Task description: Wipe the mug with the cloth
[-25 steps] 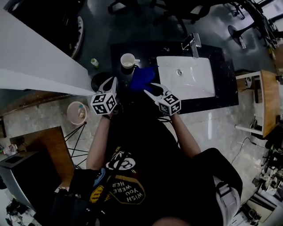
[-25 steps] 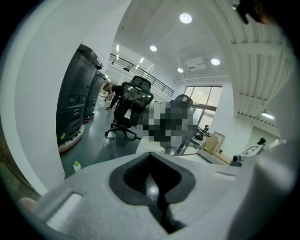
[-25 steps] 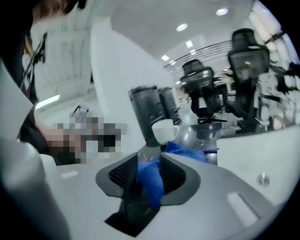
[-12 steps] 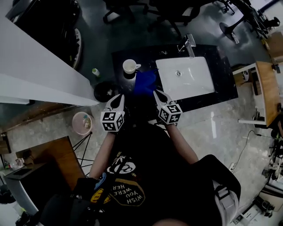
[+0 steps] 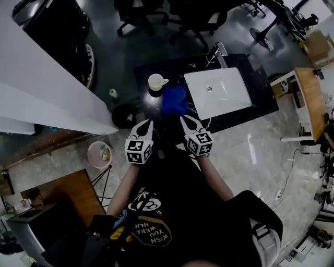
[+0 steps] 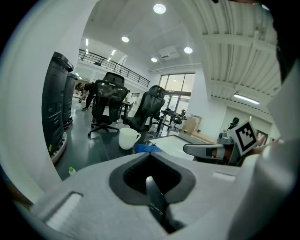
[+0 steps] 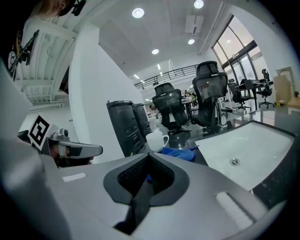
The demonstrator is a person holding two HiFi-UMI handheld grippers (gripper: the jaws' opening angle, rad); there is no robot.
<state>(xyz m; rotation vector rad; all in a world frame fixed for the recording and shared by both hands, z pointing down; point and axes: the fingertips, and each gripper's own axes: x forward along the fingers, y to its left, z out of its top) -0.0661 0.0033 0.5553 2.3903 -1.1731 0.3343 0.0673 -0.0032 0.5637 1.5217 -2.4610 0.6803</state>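
The mug [image 5: 155, 82] stands near the counter's [image 5: 180, 65] left edge, with the cloth [image 5: 174, 99] just beside it. The left gripper [image 5: 146, 123] and right gripper [image 5: 183, 119] hover at the near edge, jaws together, empty. Reaching in closed could topple the mug.

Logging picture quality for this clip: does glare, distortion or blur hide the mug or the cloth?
Head view: dim, wide-angle, but the white mug and blue cloth read clearly; a glare patch lies on the dark counter beside them. Left gripper view: strong fisheye, dark rim, the left claw soft up close. Right gripper view: same fisheye; ceiling lights blown out.
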